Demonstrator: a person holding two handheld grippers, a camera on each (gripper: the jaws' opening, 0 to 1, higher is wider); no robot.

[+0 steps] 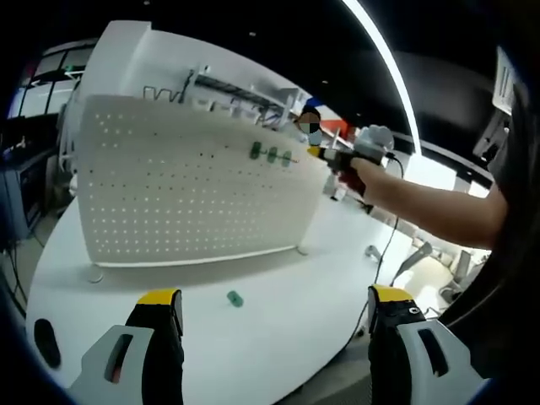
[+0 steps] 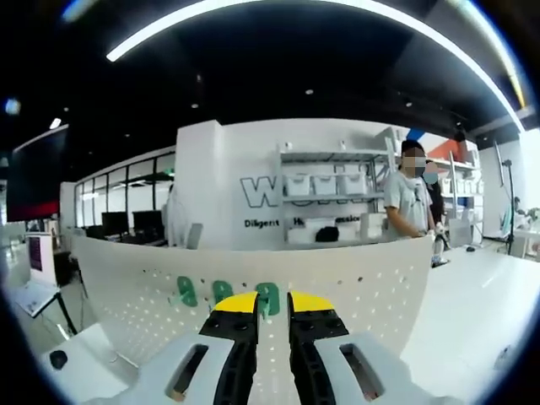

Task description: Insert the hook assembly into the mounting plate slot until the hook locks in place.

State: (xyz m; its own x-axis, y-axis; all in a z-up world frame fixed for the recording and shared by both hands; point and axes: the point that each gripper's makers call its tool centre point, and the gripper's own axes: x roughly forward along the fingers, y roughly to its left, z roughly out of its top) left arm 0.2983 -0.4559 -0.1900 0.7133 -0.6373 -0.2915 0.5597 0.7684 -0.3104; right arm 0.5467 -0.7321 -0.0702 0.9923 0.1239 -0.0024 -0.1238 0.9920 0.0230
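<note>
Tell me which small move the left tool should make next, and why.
Probably lower the left tool onto the loose green hook on the table and grip it. Its jaws stand open and empty, and that hook lies just ahead between them. Three hooks already sit in the pegboard, where the right tool is, its jaws nearly shut.

Wall shelves hold white boxes (lettering behind them), beside a standing person.
</note>
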